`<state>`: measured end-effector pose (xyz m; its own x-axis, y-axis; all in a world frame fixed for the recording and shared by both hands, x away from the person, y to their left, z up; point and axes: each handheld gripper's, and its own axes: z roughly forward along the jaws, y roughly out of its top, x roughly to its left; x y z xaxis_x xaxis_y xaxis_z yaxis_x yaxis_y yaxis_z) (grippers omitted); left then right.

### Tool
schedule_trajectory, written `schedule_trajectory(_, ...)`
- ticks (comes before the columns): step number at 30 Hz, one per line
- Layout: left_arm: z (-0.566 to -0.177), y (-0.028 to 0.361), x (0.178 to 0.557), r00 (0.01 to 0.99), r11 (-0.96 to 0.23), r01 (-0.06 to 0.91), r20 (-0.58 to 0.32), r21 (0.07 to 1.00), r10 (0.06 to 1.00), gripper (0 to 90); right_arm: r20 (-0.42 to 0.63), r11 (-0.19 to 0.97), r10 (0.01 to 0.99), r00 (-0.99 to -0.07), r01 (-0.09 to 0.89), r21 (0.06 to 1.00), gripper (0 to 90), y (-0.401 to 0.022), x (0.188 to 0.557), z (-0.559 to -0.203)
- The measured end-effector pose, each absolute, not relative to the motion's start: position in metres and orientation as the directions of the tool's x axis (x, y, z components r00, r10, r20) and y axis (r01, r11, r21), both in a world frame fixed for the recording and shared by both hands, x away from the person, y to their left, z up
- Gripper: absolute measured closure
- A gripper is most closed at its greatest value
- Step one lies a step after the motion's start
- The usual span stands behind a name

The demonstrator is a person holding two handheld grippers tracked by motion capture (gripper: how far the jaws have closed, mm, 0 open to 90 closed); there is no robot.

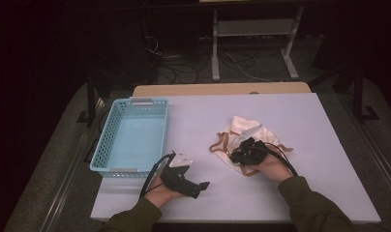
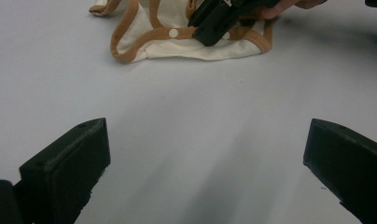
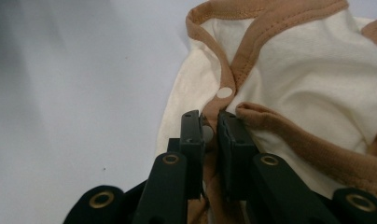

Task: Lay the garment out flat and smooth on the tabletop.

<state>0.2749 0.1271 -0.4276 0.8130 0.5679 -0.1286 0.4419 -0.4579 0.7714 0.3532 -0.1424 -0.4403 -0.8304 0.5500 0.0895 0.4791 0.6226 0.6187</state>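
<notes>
At the near edge of the white tabletop (image 1: 300,121), left of its middle, the person's left hand (image 1: 159,193) holds the left gripper (image 1: 202,186) low and lying almost level over the surface, pointing toward the right edge; in the left gripper view its two black jaws stand wide apart with nothing but bare tabletop between them, so it is released. A black cable (image 1: 155,169) loops from its body back toward the near edge. Just beyond it, along the left edge, sits a light blue perforated plastic basket (image 1: 113,140), rectangular, with its long side running away from the person. Right of the middle, a little farther in, lies a crumpled cream-white cloth garment with tan-brown trim and small white snap buttons (image 3: 308,60), well apart from the basket. The right hand (image 1: 271,166) reaches in from the near right, sleeve in dark olive, and tilts the right gripper (image 3: 210,123) down onto the garment's near part. In the right gripper view its jaws are drawn close together and clenched on the brown trimmed edge (image 3: 238,65) just below a snap button (image 3: 224,92), a fold of trim pinched between the pads. The bare surface between the two grippers has nothing standing in the way. Past the far edge of the tabletop, the dark floor carries loose cables (image 1: 184,67) and a pale metal stand (image 1: 254,29).
</notes>
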Motion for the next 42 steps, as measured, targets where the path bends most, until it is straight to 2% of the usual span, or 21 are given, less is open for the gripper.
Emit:
schedule_trajectory(19, -0.427, 0.128, 0.275, 0.813, -0.457, 0.441, -0.129, 0.772, 0.567, 0.0, 0.117, 0.642, 0.474, -0.873, 0.433, 0.632, 80.3, -0.143, 0.336, -0.431)
schedule_trajectory(42, -0.427, 0.128, 0.274, 0.817, -0.461, 0.436, -0.125, 0.772, 0.563, 0.0, 0.141, 0.674, 0.338, -0.93, 0.344, 0.653, 80.4, -0.15, 0.291, -0.419)
